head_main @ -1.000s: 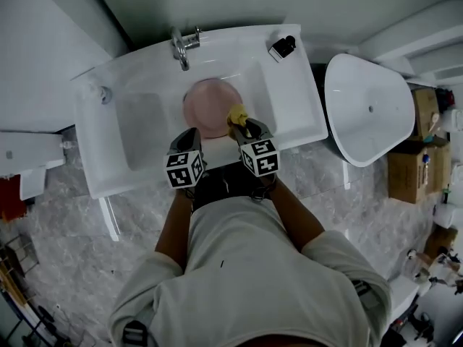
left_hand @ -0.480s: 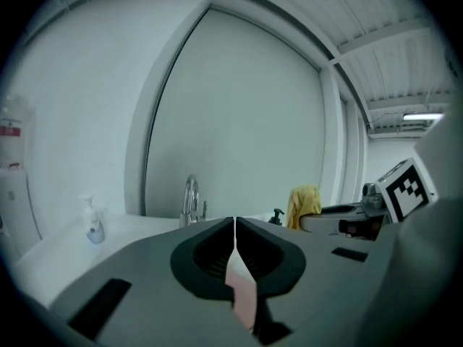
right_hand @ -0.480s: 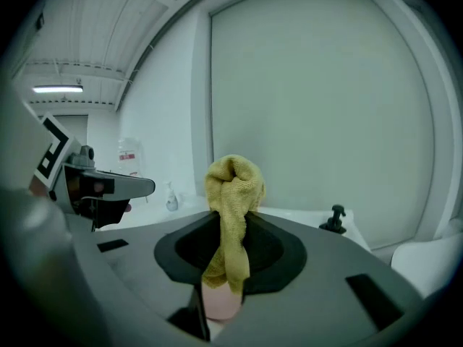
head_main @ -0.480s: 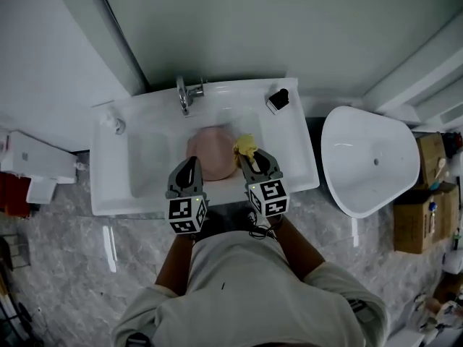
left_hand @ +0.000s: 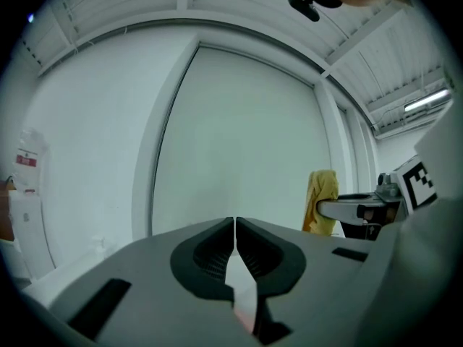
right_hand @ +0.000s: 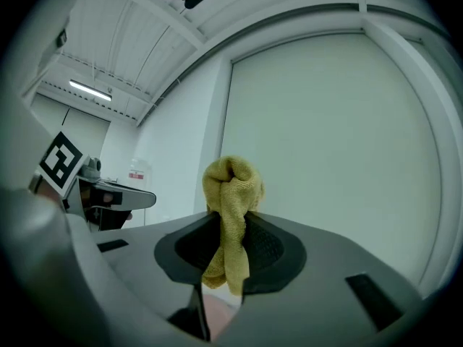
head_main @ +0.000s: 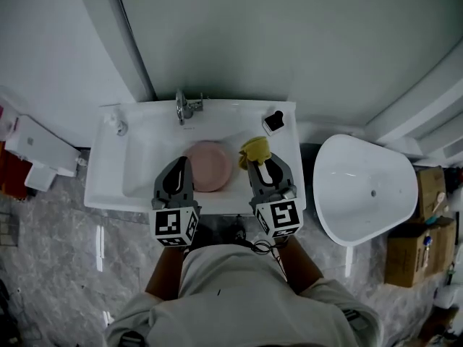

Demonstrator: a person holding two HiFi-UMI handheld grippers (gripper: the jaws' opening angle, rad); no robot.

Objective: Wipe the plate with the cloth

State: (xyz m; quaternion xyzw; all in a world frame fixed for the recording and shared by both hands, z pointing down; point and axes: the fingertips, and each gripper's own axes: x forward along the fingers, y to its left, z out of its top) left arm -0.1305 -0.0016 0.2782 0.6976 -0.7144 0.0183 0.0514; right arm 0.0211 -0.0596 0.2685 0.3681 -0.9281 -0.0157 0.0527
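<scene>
White sink holds round pink plate; right hand-held gripper clamps fluffy cloth, left hand-held gripper closed.

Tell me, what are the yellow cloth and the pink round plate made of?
Yellow cloth: soft fabric, probably terry or microfibre; nubbly matte surface, bunched in folds. Pink round plate: smooth, evenly coloured, perhaps plastic or glazed ceramic; too distant to tell which.
</scene>
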